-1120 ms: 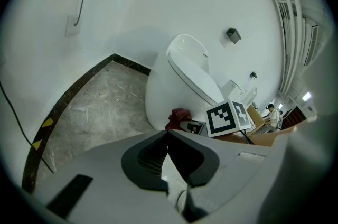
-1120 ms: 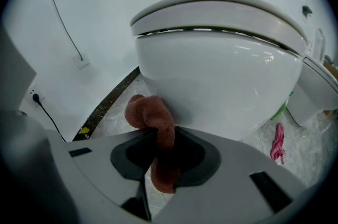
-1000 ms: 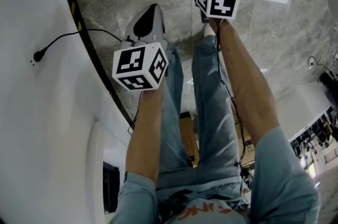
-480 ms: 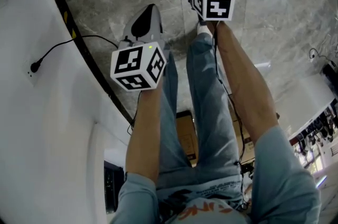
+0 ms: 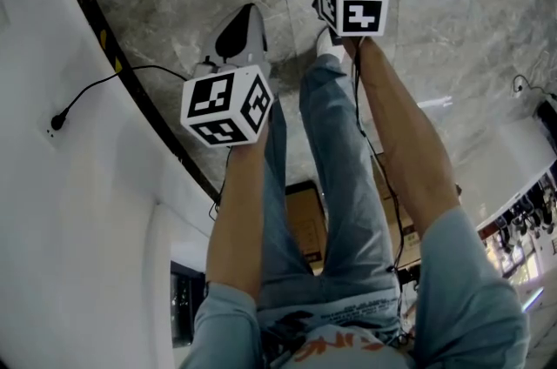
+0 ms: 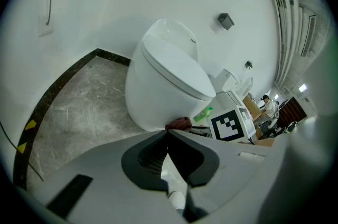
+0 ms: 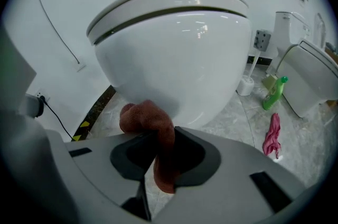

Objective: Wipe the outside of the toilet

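Toilet (image 7: pixel 174 48) just ahead of my right tool (image 7: pixel 160 134), clamped on the cloth (image 7: pixel 143 114) for wiping; left tool (image 6: pixel 168 133) closed, empty.

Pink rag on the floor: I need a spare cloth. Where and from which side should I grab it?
Probably across its middle, from straight above: the pink rag lies on the floor as a long, narrow crumpled strip, so closing across the narrow width gathers most folds.
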{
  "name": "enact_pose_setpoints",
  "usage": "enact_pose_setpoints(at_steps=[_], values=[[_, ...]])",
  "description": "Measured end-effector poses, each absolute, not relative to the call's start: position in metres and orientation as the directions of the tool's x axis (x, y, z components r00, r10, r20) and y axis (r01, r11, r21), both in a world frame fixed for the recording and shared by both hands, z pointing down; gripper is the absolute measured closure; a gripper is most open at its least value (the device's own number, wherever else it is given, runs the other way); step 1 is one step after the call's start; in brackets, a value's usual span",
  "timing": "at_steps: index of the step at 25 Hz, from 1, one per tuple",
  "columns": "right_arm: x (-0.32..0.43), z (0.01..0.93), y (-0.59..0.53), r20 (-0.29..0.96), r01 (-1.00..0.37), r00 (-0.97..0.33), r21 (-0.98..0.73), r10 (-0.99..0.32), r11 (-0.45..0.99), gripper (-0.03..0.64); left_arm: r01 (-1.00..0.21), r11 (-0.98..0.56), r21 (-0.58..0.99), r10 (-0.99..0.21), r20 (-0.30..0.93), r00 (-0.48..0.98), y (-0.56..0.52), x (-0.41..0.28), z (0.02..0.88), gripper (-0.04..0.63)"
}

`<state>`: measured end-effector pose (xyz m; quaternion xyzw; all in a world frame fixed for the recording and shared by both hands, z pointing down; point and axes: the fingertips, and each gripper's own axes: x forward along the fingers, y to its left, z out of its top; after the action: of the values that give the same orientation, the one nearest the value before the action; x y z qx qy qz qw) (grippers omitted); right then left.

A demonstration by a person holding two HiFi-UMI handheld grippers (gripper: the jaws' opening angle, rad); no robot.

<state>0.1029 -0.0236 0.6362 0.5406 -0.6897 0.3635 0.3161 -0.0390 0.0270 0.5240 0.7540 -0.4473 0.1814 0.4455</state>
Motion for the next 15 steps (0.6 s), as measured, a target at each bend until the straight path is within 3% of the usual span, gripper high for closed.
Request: enact_pose_setpoints(at_steps=[15], values=[[0.203,0.643,-0.044,0.828,-0.979,-0.202,-0.175,-0.523,0.103,0.531,-0.855,-0.198,0.48,-0.517,0.69,0.507,0.011,0.035,0.53,0.601]])
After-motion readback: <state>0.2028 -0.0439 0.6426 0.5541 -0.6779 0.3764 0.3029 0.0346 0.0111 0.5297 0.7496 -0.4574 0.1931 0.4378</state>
